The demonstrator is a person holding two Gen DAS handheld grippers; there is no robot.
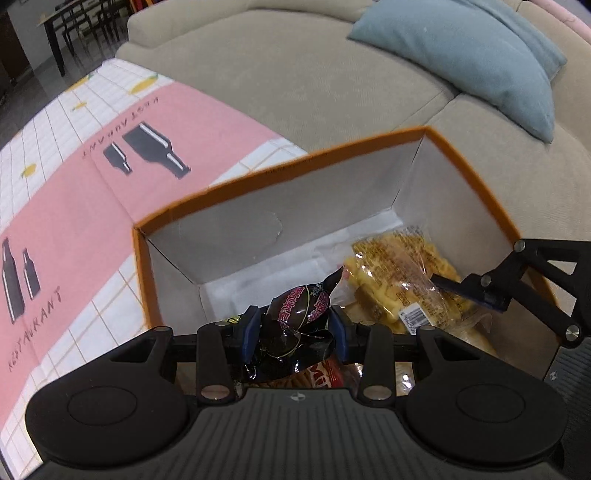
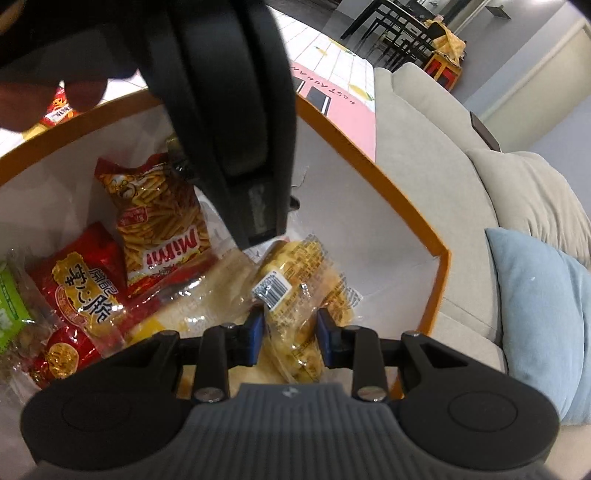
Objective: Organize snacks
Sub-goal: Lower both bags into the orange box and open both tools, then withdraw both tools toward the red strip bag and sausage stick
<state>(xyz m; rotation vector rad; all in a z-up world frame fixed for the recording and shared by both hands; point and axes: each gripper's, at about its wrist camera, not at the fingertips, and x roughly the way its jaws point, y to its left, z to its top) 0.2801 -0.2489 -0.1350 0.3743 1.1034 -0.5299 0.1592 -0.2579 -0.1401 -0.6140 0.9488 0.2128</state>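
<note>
An orange-rimmed box [image 1: 465, 173] with white inner walls holds snacks. My left gripper [image 1: 294, 328] is shut on a black snack packet [image 1: 299, 314] with pink print, held over the box. My right gripper [image 2: 290, 338] is shut on a clear bag of yellow pastry [image 2: 295, 291] inside the box [image 2: 439, 254]; that bag also shows in the left wrist view [image 1: 399, 284], with the right gripper's finger [image 1: 476, 291] on it. A red Mimi stick-snack bag [image 2: 159, 218] and a red packet with gold print [image 2: 81, 291] lie in the box. The left gripper's body [image 2: 229, 122] hangs above them.
The box sits on a pink and white checked tablecloth [image 1: 74, 206] next to a beige sofa [image 1: 280, 81] with a blue cushion [image 1: 476, 55]. A green packet [image 2: 11, 310] lies at the box's left. Another red snack [image 2: 59, 107] lies outside the box. Dark chairs [image 2: 399, 26] stand far off.
</note>
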